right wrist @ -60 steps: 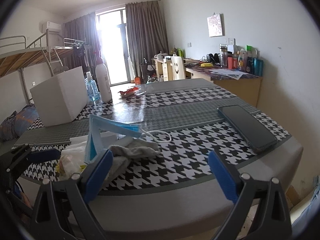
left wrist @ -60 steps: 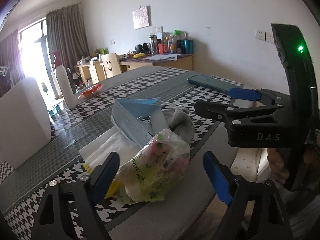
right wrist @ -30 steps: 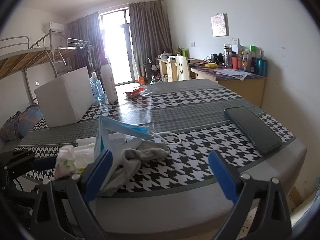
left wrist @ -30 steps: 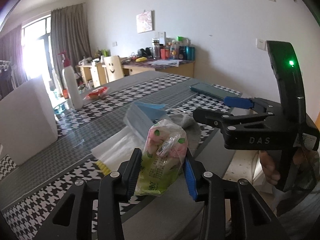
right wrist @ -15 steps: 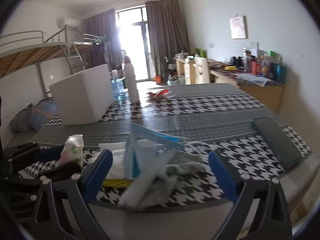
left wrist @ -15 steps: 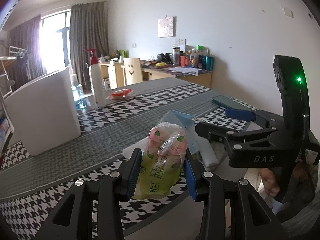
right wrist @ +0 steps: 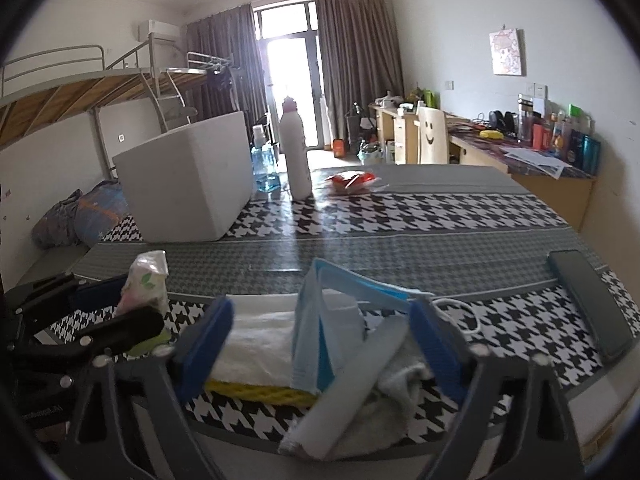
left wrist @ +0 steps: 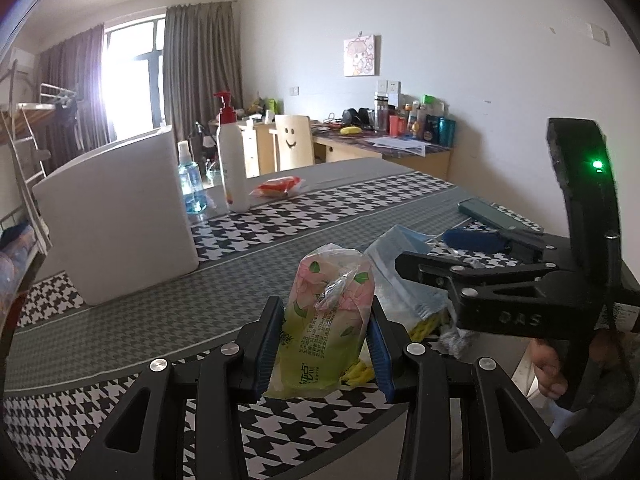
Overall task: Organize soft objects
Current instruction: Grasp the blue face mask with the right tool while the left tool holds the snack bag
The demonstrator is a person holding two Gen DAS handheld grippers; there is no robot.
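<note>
My left gripper [left wrist: 324, 332] is shut on a green and pink floral tissue pack [left wrist: 328, 300], held upright just above the table's near edge. The same pack [right wrist: 146, 280] and left gripper [right wrist: 116, 308] show at the left of the right wrist view. My right gripper [right wrist: 320, 320] straddles a pile of soft things, its jaws closing. Between its blue pads stand a folded blue face mask [right wrist: 316, 320], a white cloth with a yellow edge [right wrist: 256, 340] and a grey sock [right wrist: 400, 380]. The pads do not press on them. The right gripper [left wrist: 440, 254] also appears at the right.
A white foam box [left wrist: 116, 216] stands at the back left of the houndstooth table [left wrist: 120, 320]. Beside it are a pump bottle [left wrist: 232, 164], a blue spray bottle [left wrist: 192, 184] and a red packet [left wrist: 280, 186]. A dark phone [right wrist: 588, 300] lies near the right edge.
The left gripper closed on the tissue pack, lifted it and carried it left, away from the pile. The right gripper moved over the pile and its jaws narrowed around it.
</note>
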